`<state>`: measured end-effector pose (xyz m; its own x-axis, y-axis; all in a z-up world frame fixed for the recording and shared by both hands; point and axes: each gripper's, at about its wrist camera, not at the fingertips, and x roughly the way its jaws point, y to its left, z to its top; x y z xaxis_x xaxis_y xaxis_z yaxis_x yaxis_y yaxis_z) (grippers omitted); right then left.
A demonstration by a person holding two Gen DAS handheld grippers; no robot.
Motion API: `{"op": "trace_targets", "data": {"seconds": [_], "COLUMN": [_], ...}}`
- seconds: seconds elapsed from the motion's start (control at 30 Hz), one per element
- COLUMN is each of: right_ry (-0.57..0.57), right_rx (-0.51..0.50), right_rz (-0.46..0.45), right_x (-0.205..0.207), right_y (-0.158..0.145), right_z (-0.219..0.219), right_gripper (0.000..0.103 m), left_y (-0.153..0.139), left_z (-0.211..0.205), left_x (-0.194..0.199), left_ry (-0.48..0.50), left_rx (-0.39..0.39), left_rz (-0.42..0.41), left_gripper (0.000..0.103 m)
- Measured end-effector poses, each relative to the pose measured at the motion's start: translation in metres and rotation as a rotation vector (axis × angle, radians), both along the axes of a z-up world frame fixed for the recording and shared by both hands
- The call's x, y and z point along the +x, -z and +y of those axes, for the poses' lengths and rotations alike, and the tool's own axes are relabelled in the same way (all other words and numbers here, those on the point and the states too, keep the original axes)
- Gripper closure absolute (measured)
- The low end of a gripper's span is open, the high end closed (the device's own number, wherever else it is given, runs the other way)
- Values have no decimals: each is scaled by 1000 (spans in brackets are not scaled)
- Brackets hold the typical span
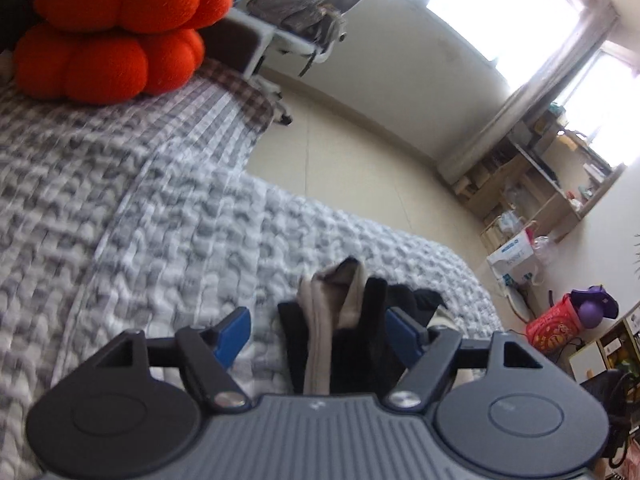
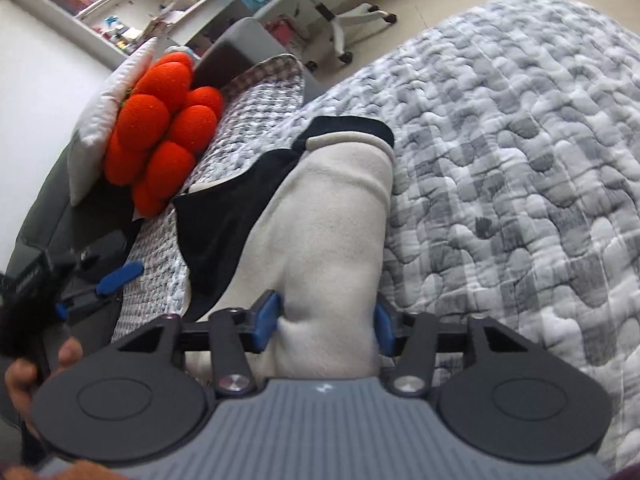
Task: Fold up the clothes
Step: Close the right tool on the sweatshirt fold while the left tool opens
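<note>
Right wrist, claw (image 2: 326, 322) pinching fleecy cream-and-black garment (image 2: 332, 216), puckered gingham quilt (image 2: 520, 160), left claw (image 1: 318, 334) agape.

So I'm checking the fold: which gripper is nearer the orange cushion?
Left. The left gripper sits beside the orange cushion at the bed's edge; the right gripper straddles the cream garment, farther away.

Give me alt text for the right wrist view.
The right gripper straddles a fold of a cream and black garment on a grey checked quilt, blue pads beside the cloth. An orange cushion lies far left; the left gripper shows at the left edge.
</note>
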<state>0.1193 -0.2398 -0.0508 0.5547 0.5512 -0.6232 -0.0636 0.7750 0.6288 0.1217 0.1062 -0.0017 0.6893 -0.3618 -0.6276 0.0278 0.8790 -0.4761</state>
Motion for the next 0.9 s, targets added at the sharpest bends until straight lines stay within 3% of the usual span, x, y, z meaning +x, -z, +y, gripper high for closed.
{"op": "trace_targets", "data": {"seconds": [0.07, 0.17, 0.3, 0.33, 0.4, 0.43, 0.5, 0.6, 0.7, 0.8, 0.9], "right_ry": [25, 75, 3, -33, -97, -122, -164, -217, -255, -311, -353], "right_rx": [-66, -238, -264, -262, -279, -311, -382, -398, -453, -525, -529], "right_rz": [-59, -204, -323, -334, -356, -369, -393, -353, -381, -421, -426], "right_x": [-4, -10, -5, -2, 4, 9, 19, 39, 44, 42, 42], "right_y": [-11, -29, -35, -34, -34, -34, -31, -20, -11, -4, -3], "right_z": [1, 8, 37, 48, 70, 84, 108, 133, 154, 167, 161], "right_gripper": [42, 42, 45, 49, 73, 75, 77, 76, 73, 76, 76], "left_y": [7, 16, 28, 30, 32, 33, 34, 38, 42, 45, 49], "left_z": [5, 19, 29, 29, 32, 33, 33, 31, 34, 38, 38], "left_x": [-6, -20, -19, -17, -15, -15, -14, -11, -7, -3, 2], "left_ry": [-50, -111, -156, -173, -187, -186, -184, -175, -182, -190, -201], "left_rx": [-12, -103, -163, -157, -168, -177, -188, -180, -192, -198, -204], "left_rz": [58, 80, 103, 112, 112, 108, 105, 126, 141, 146, 159], "left_gripper": [28, 27, 26, 26, 26, 26, 26, 26, 26, 26, 26]}}
